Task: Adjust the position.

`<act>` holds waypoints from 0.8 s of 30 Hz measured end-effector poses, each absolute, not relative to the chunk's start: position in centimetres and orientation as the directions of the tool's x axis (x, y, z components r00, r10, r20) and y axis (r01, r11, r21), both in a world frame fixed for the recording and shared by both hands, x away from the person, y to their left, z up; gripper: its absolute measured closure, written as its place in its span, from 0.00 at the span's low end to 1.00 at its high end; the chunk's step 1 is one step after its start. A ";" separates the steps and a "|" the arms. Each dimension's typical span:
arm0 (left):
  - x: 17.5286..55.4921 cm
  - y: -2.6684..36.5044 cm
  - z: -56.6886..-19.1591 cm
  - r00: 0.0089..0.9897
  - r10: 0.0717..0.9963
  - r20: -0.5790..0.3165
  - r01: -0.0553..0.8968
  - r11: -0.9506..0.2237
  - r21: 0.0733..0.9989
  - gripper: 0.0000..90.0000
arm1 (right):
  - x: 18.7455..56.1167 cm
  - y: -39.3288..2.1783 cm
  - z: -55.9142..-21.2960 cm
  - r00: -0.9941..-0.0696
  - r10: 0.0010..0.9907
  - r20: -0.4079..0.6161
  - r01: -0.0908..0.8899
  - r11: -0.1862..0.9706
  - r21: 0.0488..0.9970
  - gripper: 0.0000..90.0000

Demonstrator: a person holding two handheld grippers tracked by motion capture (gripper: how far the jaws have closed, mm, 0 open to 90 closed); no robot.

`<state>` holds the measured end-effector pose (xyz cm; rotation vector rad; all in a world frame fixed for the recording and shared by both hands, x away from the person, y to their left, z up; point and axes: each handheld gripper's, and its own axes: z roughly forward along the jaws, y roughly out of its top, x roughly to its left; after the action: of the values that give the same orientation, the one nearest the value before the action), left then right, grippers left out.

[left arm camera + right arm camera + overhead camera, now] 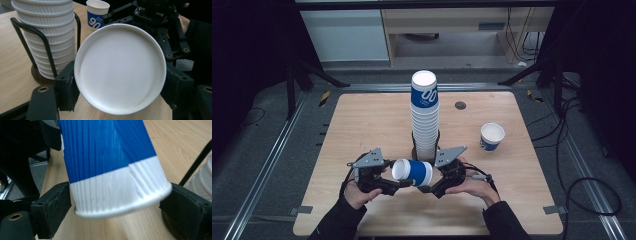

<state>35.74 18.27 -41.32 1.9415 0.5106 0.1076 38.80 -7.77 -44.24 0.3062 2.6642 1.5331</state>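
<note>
Gripping paper cup [413, 172] between grippers

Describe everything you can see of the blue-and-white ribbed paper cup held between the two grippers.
The blue-and-white ribbed paper cup lies on its side above the wooden table, in front of the tall cup stack. Its wall is finely ribbed, blue with a white band next to a rolled edge; one round white end faces the left gripper's camera. The left gripper has a jaw at each side of that end; the right gripper brackets the white band. Actual pad contact is unclear.
</note>
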 end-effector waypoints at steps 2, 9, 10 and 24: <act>35.7 18.1 -41.3 0.908 0.388 -0.161 0.300 -0.332 0.894 0.29 | 38.8 -7.6 -44.3 -0.981 0.188 0.055 0.142 0.486 0.862 0.11; 35.4 17.6 -41.5 0.918 0.363 -0.160 0.291 -0.342 0.893 0.29 | 38.6 -7.0 -44.5 -0.986 0.159 0.056 0.126 0.476 0.870 0.11; 35.4 17.5 -41.5 0.919 0.361 -0.159 0.290 -0.344 0.893 0.29 | 38.6 -6.9 -44.5 -0.986 0.155 0.060 0.127 0.473 0.872 0.12; 35.7 17.8 -41.5 0.910 0.373 -0.181 0.317 -0.344 0.884 0.23 | 38.5 -7.2 -44.5 -0.988 0.145 0.057 0.123 0.498 0.858 0.17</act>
<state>35.69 17.75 -41.46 1.9533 0.5023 0.0629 38.54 -7.18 -44.45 0.2409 2.6994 1.5441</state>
